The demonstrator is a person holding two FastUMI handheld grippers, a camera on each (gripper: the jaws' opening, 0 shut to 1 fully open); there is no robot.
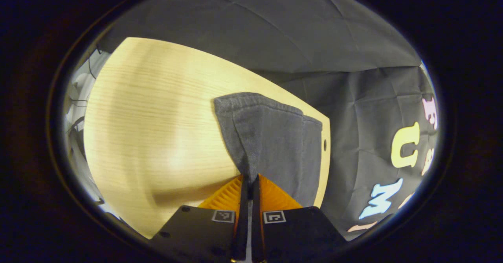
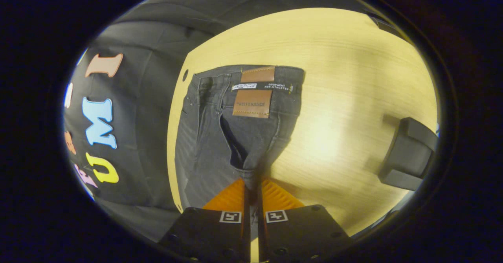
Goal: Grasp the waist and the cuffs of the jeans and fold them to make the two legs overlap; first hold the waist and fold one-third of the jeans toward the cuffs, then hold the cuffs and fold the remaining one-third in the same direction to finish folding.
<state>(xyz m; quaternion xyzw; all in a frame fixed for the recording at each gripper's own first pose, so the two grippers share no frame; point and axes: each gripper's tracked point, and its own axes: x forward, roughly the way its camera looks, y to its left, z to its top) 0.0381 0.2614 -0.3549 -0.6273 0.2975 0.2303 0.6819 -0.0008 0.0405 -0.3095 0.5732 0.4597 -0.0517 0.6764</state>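
On table [image 1: 149, 109]: left gripper [image 1: 249, 182] and right gripper [image 2: 253, 186] clamp jeans [image 2: 220, 137]; carry evenly, aligning legs.

A recording booth rather than a lived-in room: ahead of each gripper lies a bare pale wooden table [image 1: 157, 117], closed in beyond its far edge by a creased black cloth wall [image 1: 275, 31]. Loose cables [image 1: 80, 98] hang off the table's left side in the left gripper view.
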